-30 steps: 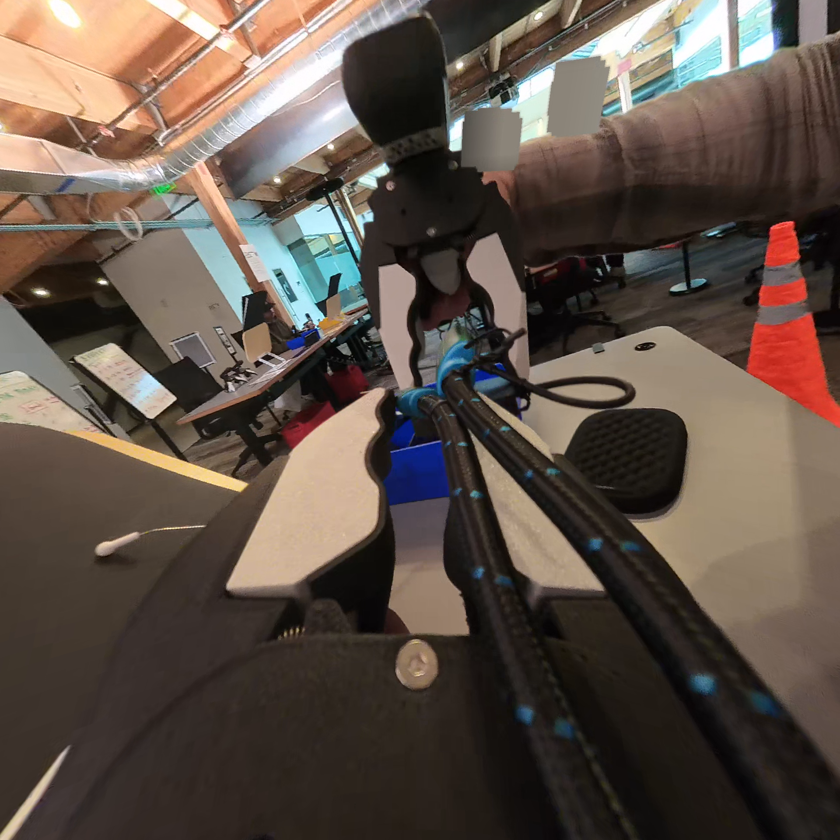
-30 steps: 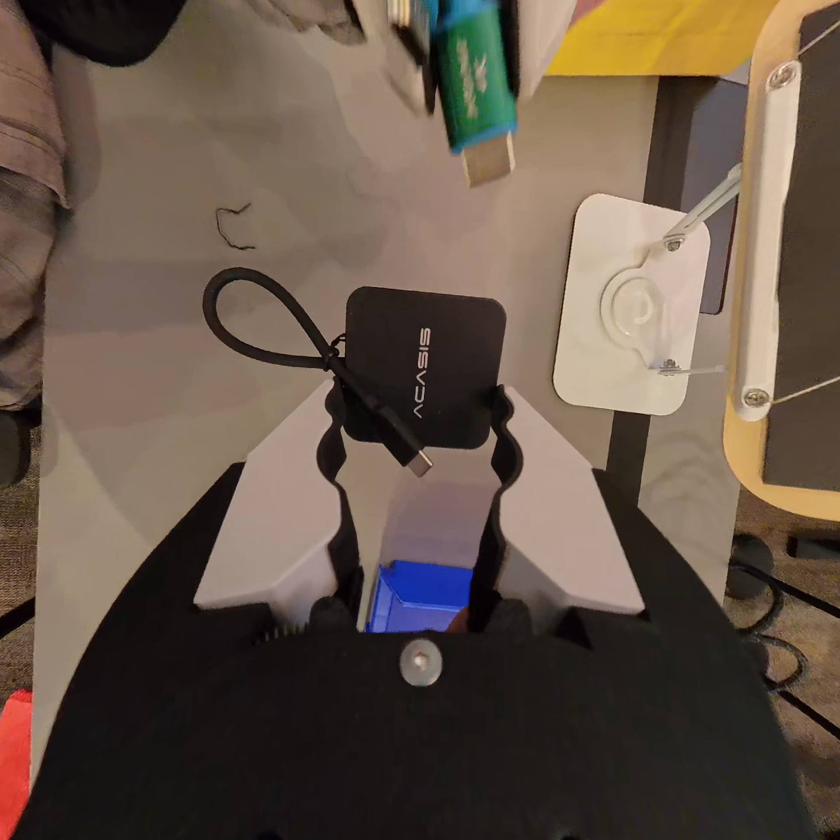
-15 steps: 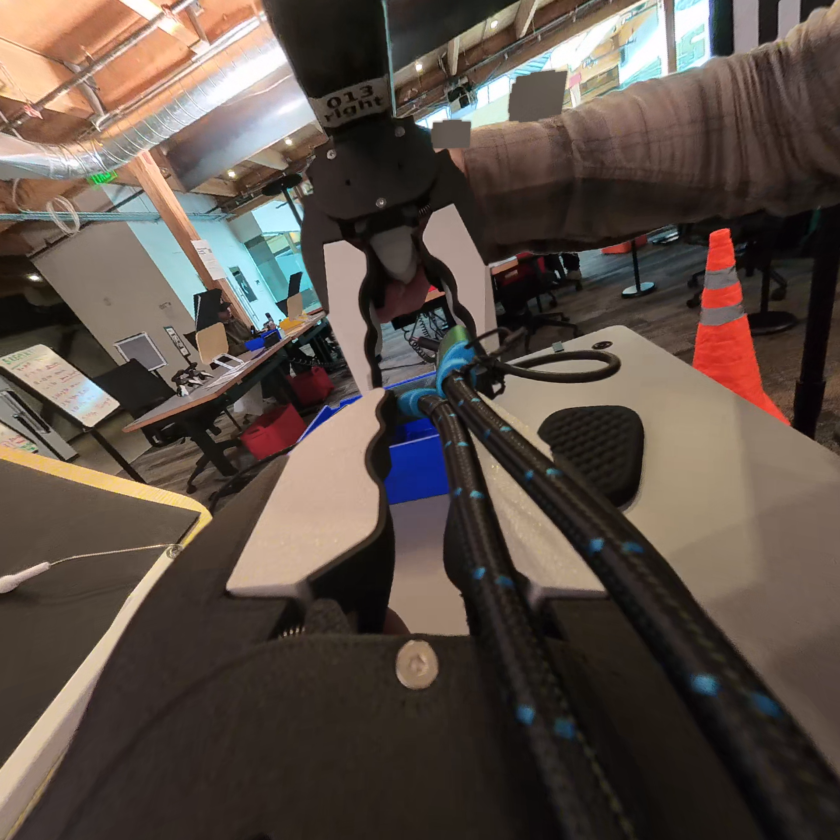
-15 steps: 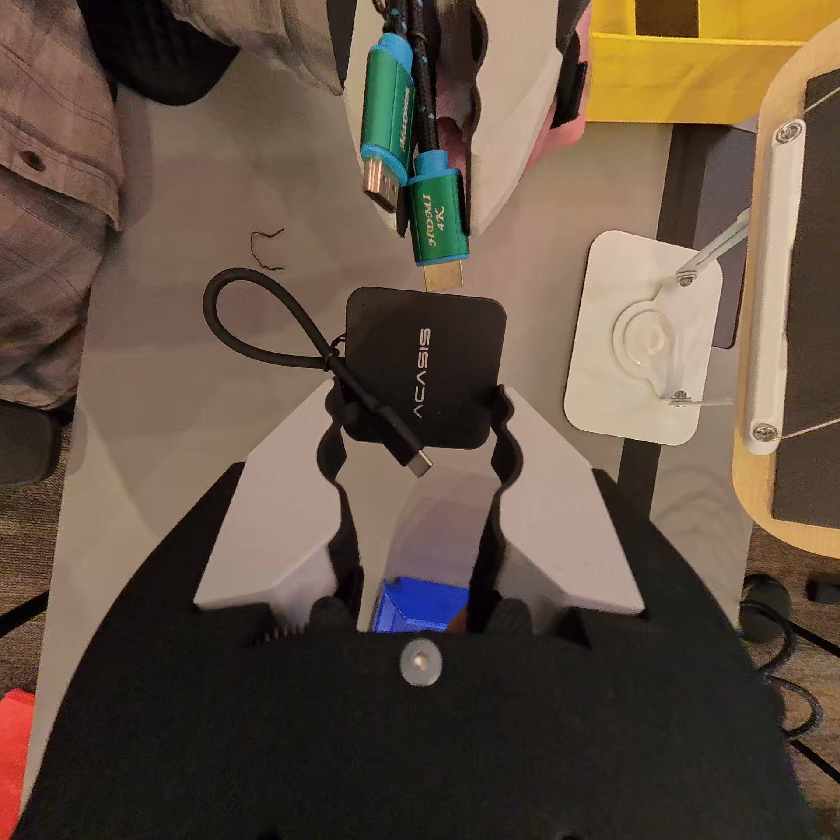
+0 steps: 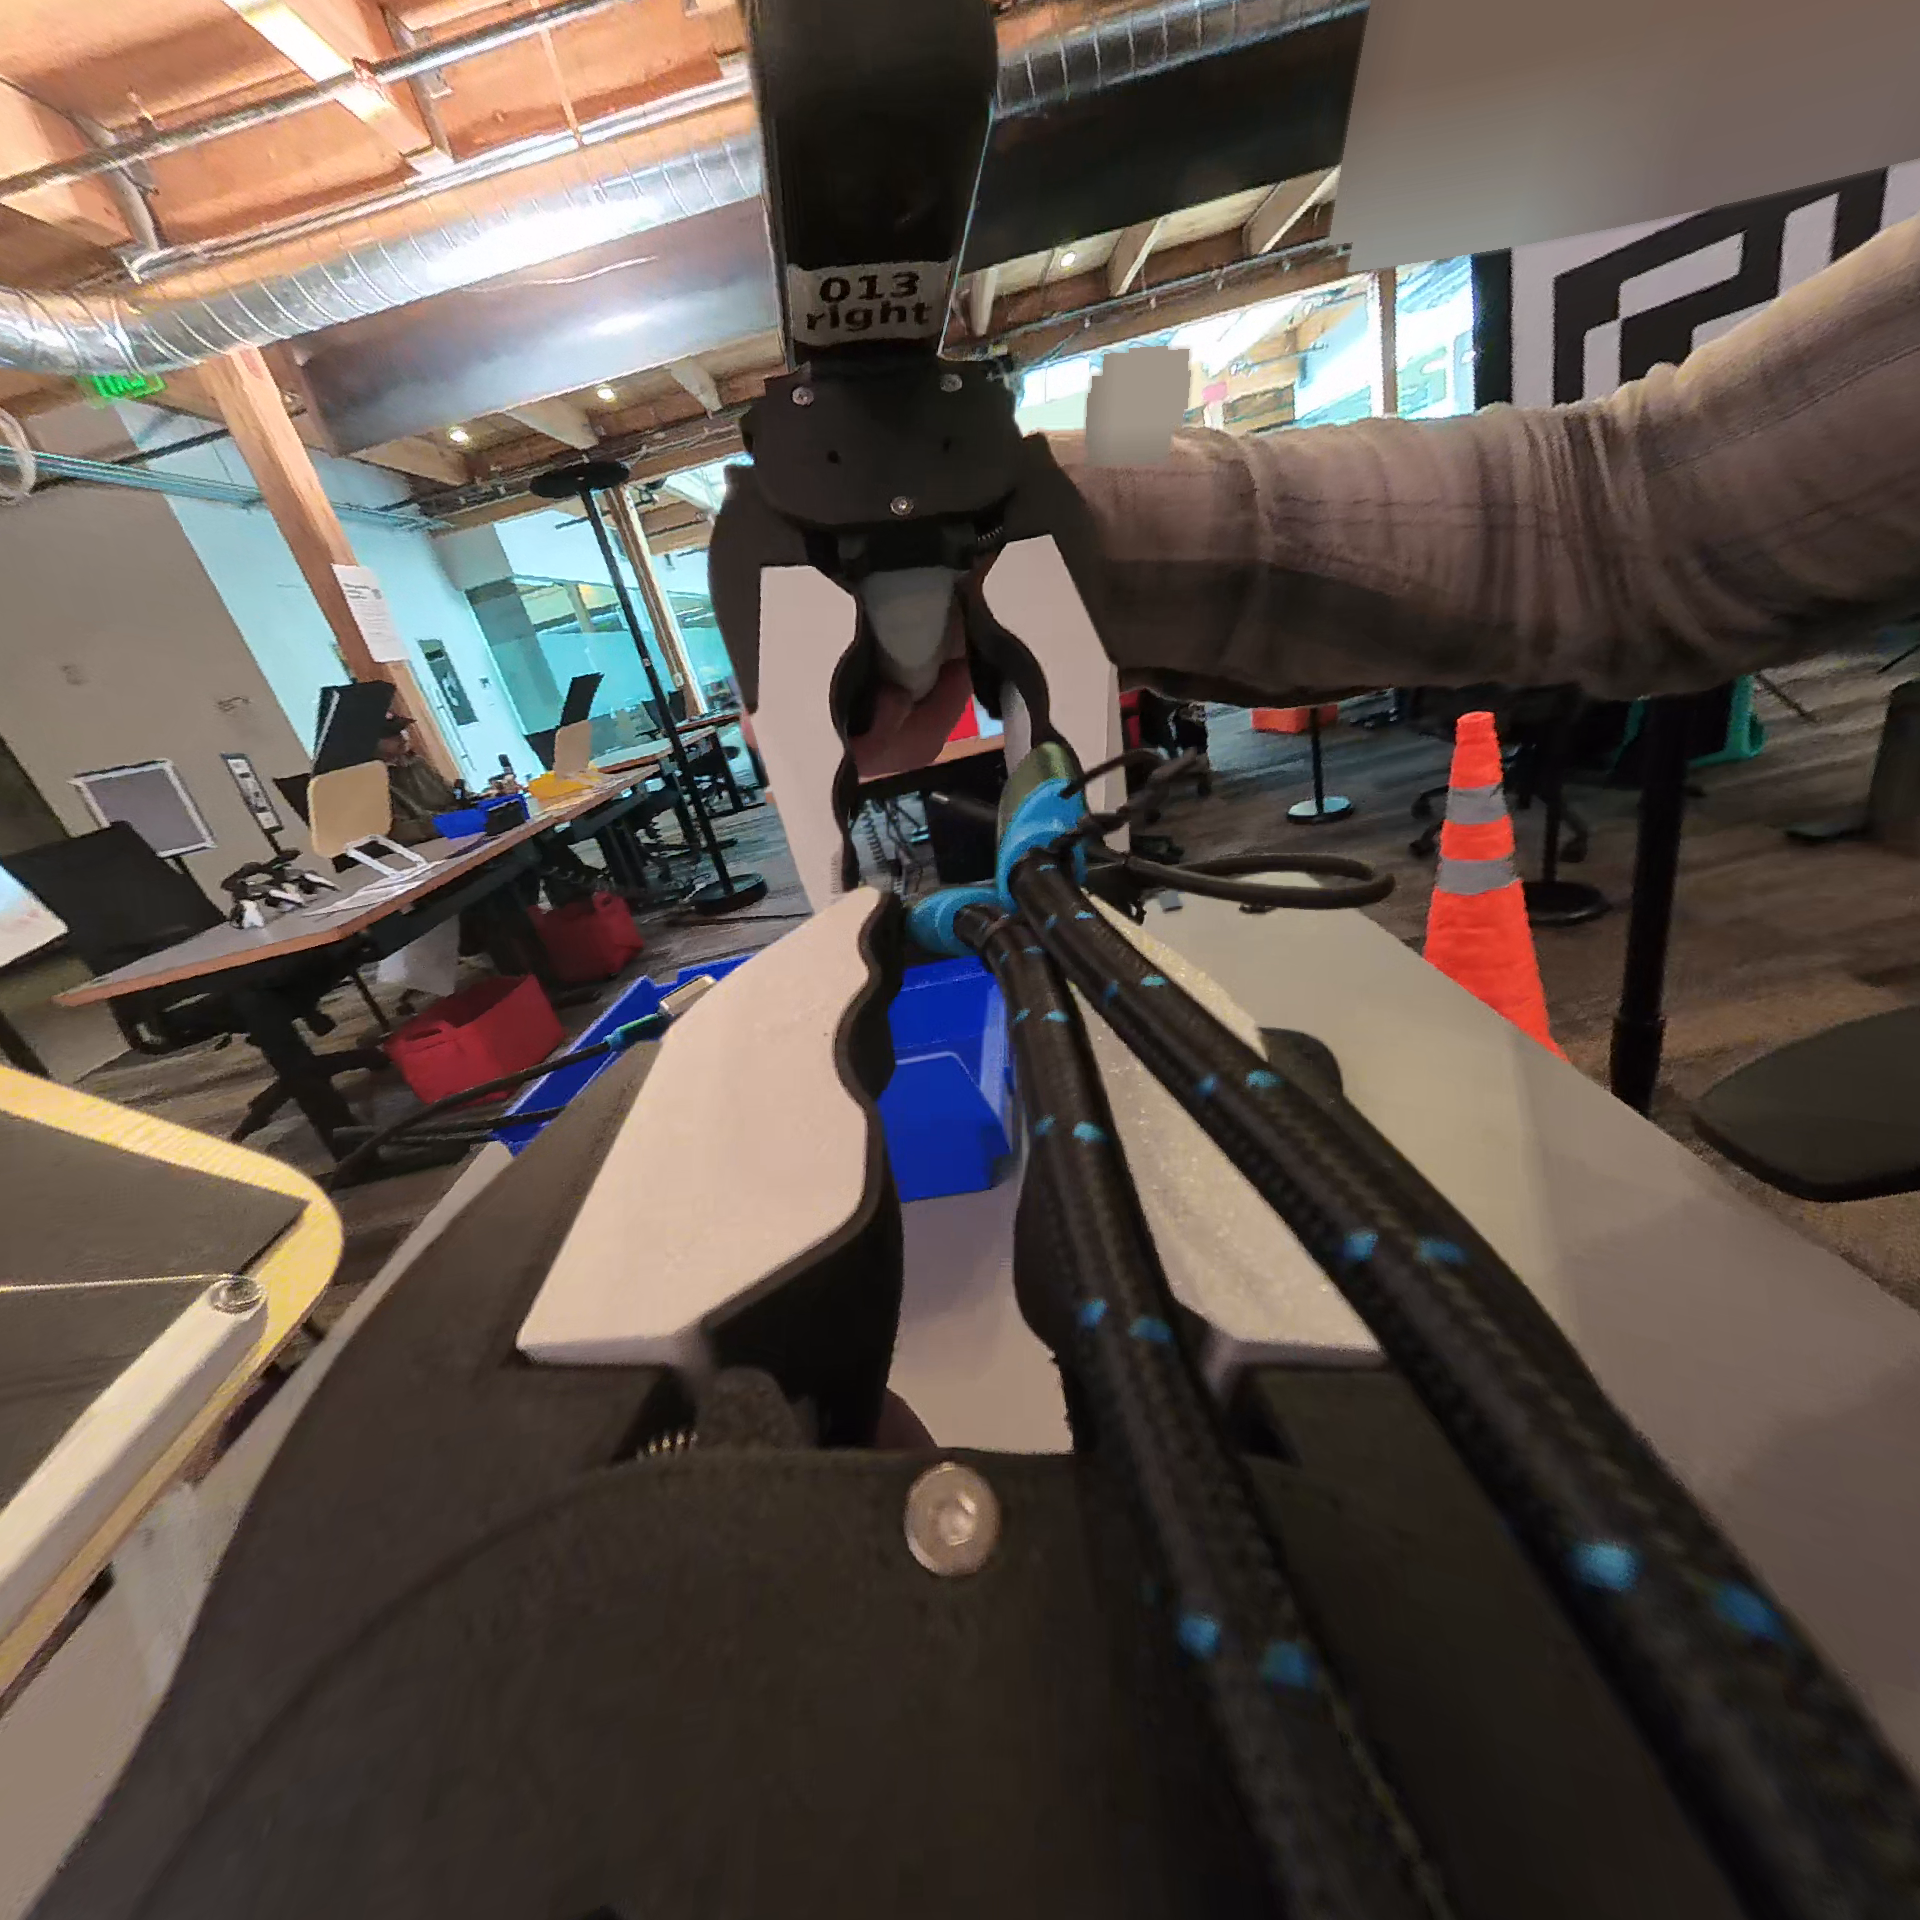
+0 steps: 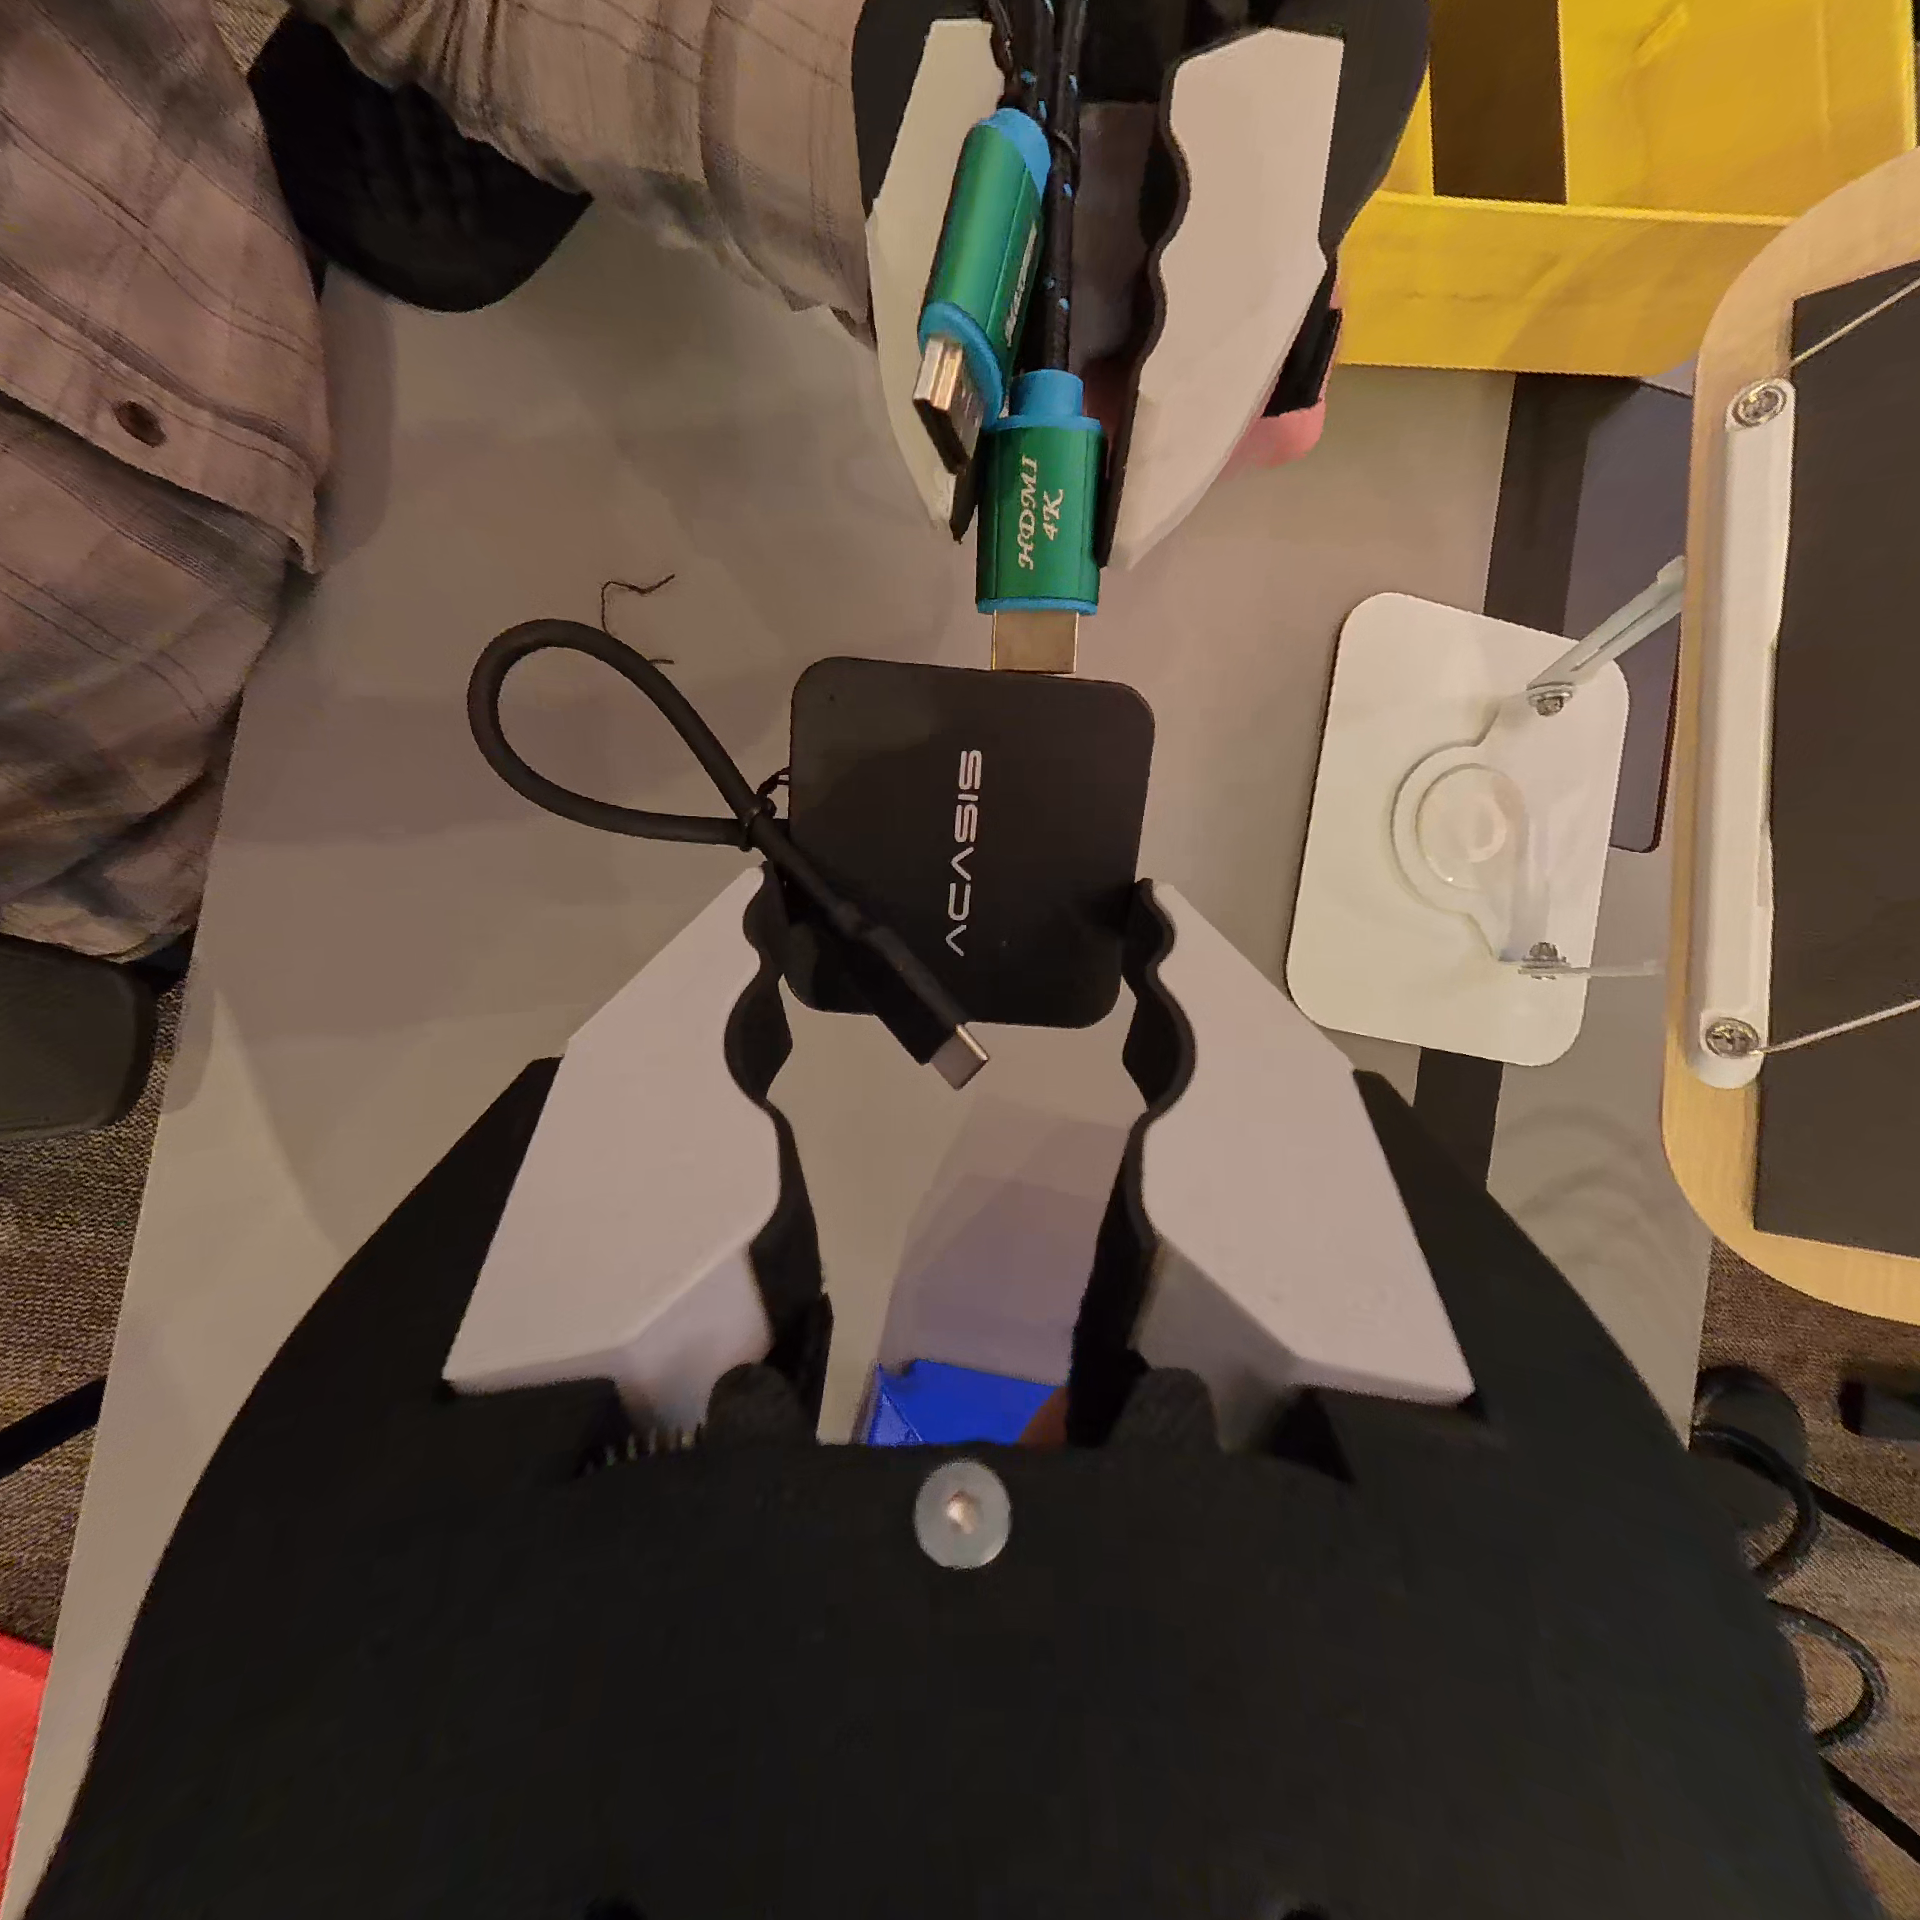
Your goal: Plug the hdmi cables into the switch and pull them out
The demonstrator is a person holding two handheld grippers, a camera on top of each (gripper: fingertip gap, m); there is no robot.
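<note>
In the right wrist view my right gripper (image 6: 954, 899) is shut on the near half of the black square switch (image 6: 935, 790), which lies on the grey table (image 6: 364, 935). Its short black pigtail cable (image 6: 623, 769) loops to the left. My left gripper (image 6: 1039, 530) comes in from the top, shut on a green HDMI plug (image 6: 1039, 520). The plug's gold tip touches the switch's far edge. A second green plug (image 6: 982, 281) hangs beside it. In the left wrist view two black braided cables (image 5: 1143, 1195) run along my left gripper (image 5: 966, 935) toward the right gripper (image 5: 914, 790).
A blue bin (image 5: 935, 1070) stands at the table's far end. A yellow bin (image 6: 1558, 208), a white stand plate (image 6: 1455, 831) and a wood-edged board (image 6: 1849, 727) lie to the right of the switch. A person's sleeve (image 6: 125, 416) is at left. An orange cone (image 5: 1475, 883) stands beyond the table. Left tips to right tips: about 6 cm.
My left gripper has brought the two plugs down toward the switch; the held plug's tip now meets the switch's far edge. My right gripper has kept its hold on the switch.
</note>
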